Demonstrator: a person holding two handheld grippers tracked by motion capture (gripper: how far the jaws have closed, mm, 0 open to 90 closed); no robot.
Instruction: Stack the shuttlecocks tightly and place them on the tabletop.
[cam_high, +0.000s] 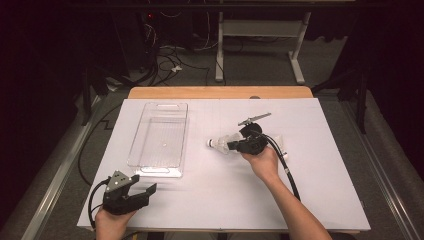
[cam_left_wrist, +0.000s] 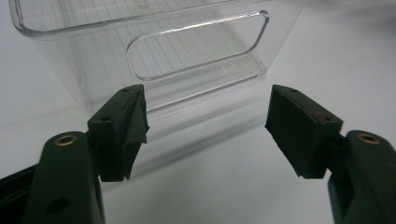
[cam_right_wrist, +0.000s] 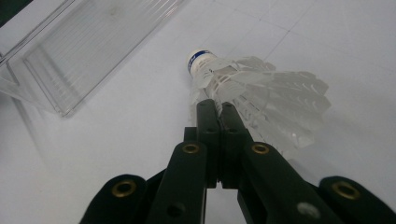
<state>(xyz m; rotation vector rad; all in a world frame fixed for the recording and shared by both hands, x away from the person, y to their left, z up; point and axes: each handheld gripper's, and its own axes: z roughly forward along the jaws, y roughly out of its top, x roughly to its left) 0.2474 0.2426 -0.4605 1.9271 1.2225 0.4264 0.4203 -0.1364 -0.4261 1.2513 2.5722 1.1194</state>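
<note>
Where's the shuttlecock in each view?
High view: shuttlecock right of centre, at the right hand-held gripper, cork toward the clear bin.
Left gripper view: not in it.
Right gripper view: upper centre, just past the shut jaws, which seem to pinch its feathers.
Shared landmark: the clear bin.

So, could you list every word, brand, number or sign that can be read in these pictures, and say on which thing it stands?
Shuttlecock: a blue band with print runs around its white cork; the print is too small and blurred to read.
Clear plastic bin: no text visible.
Left gripper and right gripper: no lettering visible on the black jaws.
White table top: no text visible.
Nothing can be read in these pictures.
</note>
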